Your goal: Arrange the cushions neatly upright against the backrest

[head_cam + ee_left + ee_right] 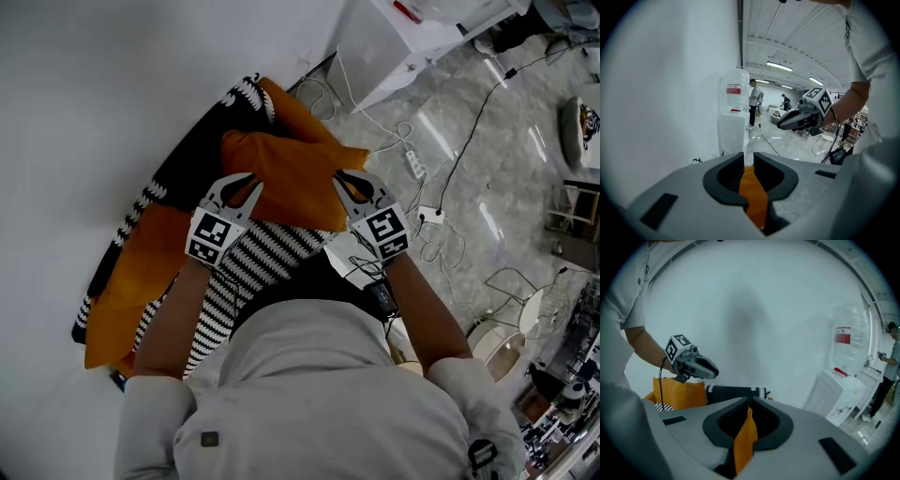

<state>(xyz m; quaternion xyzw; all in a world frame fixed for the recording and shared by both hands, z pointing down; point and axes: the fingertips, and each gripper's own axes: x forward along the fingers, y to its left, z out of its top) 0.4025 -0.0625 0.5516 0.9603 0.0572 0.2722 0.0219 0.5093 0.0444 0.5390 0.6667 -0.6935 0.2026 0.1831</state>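
Since the orange cushion (291,169) is wide and floppy, left gripper (242,187): jaws almost together, nipping orange fabric at its left corner.
orange cushion: spans between both grippers, over a striped cushion (253,262), close to the wall (112,94) (probably so it can be stood upright there).
right gripper (349,190): jaws closed on the right corner, so the cushion sits level.

White wall (112,94) along the left. Glossy grey marble floor (506,197). White power strip (413,165) lies on it among looped white cords; black cable (480,114) trails off. Water dispenser (733,133) against the wall, clear bottle (735,91) on top, red label. Person (754,107) standing beyond. Ceiling strip lights (778,66) lit.
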